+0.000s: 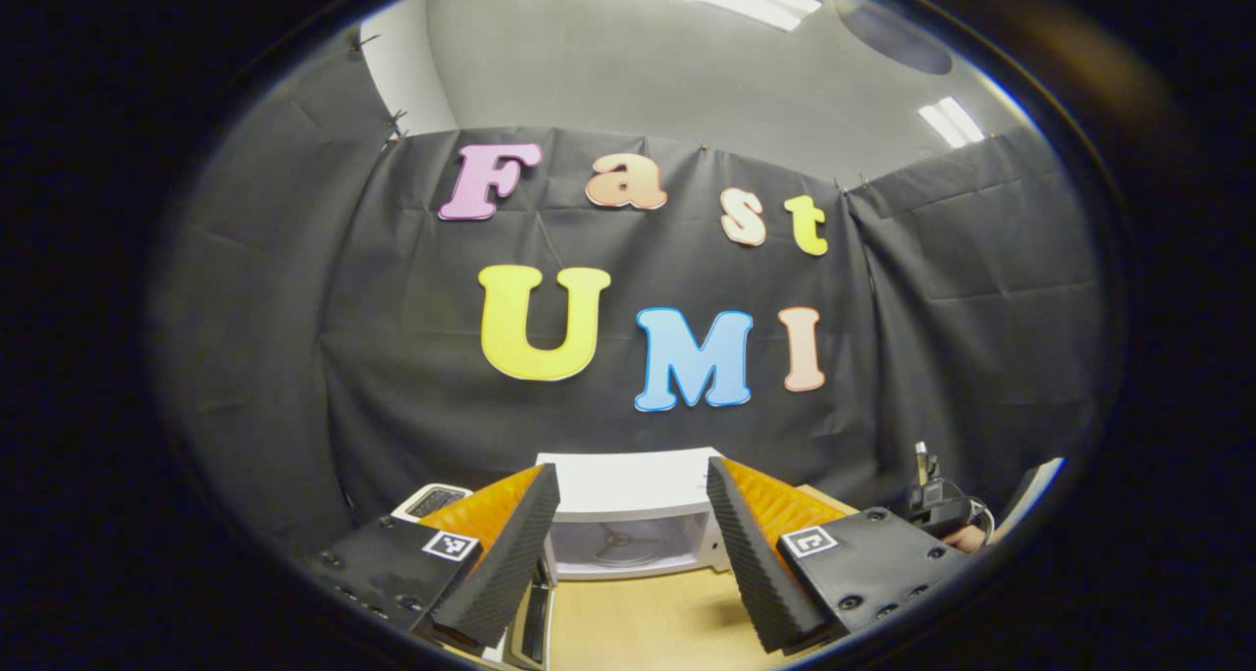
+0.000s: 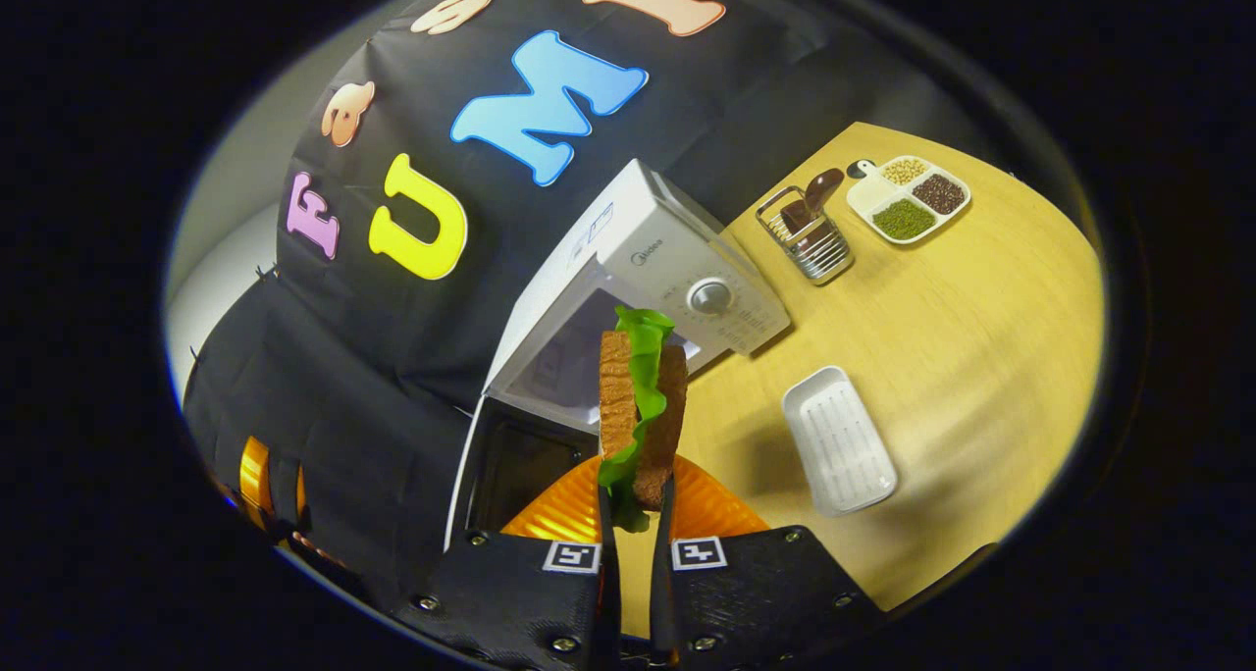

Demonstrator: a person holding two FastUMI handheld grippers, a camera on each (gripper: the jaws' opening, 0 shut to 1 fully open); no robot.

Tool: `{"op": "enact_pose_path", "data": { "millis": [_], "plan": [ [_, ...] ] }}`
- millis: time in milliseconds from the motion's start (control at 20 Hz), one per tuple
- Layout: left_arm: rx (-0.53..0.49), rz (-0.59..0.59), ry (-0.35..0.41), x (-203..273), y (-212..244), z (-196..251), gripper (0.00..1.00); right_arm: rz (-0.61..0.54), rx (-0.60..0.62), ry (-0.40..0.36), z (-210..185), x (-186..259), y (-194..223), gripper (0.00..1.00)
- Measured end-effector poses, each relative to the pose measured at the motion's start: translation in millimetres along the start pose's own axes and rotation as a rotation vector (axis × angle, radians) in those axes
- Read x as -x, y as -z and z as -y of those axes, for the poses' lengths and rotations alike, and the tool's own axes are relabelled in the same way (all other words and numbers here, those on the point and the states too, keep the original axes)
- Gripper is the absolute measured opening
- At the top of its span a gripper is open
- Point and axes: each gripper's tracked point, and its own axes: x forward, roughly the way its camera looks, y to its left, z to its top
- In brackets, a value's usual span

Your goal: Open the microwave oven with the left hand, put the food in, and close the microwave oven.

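Note:
The white microwave (image 2: 648,249) stands on the wooden table (image 2: 981,357) with its door (image 2: 491,475) swung open toward me. My right gripper (image 2: 636,499) is shut on the food, a sandwich (image 2: 638,396) of two brown bread slices with green lettuce, held upright in front of the open cavity. In the left gripper view the microwave (image 1: 628,485) lies straight ahead, its cavity and turntable (image 1: 618,539) showing between my fingers. My left gripper (image 1: 631,470) is open and holds nothing. The door's edge (image 1: 530,622) shows low at the left.
A white ribbed tray (image 2: 839,440) lies on the table right of the microwave. Farther back stand a metal rack (image 2: 805,234) with a brown-handled tool and a divided dish of beans (image 2: 908,198). A hand with a black device (image 1: 932,504) shows at the right.

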Motion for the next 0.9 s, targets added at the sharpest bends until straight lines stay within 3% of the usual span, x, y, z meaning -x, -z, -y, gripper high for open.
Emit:
{"op": "enact_pose_path", "data": {
  "millis": [300,550,900],
  "plan": [
    [0.007,0.022,-0.033,26,-7,-63,0.96,0.075,-0.166,-0.107,-53,-47,2,0.12],
    [0.011,0.032,-0.09,45,-14,-108,0.96,0.105,-0.279,-0.135,-72,-97,-4,0.12],
    [0.016,0.036,-0.155,55,-16,-151,0.96,0.139,-0.363,-0.058,-57,-177,-3,0.12]
  ]
}}
